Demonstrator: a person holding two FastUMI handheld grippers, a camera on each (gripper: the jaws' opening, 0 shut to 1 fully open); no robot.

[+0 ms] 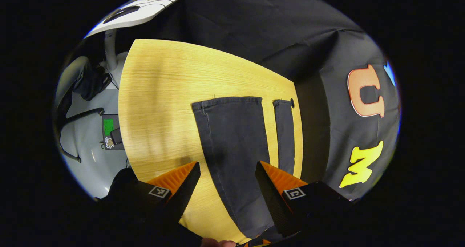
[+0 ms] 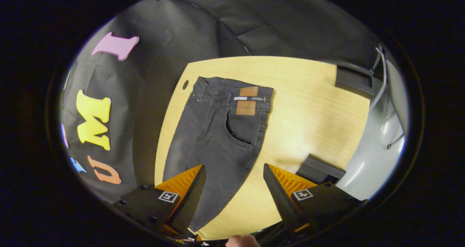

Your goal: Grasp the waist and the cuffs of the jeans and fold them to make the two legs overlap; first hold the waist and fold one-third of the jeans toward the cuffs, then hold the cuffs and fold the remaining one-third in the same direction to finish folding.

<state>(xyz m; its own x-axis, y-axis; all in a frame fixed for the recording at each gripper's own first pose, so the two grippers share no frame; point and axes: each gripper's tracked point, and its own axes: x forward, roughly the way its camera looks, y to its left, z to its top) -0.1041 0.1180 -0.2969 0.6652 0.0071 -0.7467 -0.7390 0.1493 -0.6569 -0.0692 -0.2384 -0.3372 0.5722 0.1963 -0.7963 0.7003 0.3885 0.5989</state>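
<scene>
No container showed in either view. The jeans (image 1: 236,145) lay flat on the wooden table (image 1: 160,105). In the left gripper view the two legs ran up from 6 o'clock toward 12, side by side with a strip of bare wood between them, and the cuffs (image 1: 227,101) ended near the middle of the tabletop. In the right gripper view the waist (image 2: 236,89) sat toward 12 o'clock, with brown tags (image 2: 247,101) at the waistband and a front pocket (image 2: 239,129) below them.

The left gripper (image 1: 227,172) hung above the wider leg with its fingers spread wide apart, holding nothing and not touching the cloth. The right gripper (image 2: 234,174) hovered over the thigh part of the jeans, its fingers likewise wide apart and empty; whether its tips grazed the fabric I could not tell. A fingertip of the person showed at 6 o'clock in each view.

The table had a small round hole (image 2: 185,84) near the edge beside the waist. A dark box (image 2: 319,170) sat at 4 o'clock in the right gripper view. Black cloth walled the booth (image 2: 174,40) behind the table, and pale grey floor (image 1: 91,145) lay at 9 o'clock in the left gripper view.
</scene>
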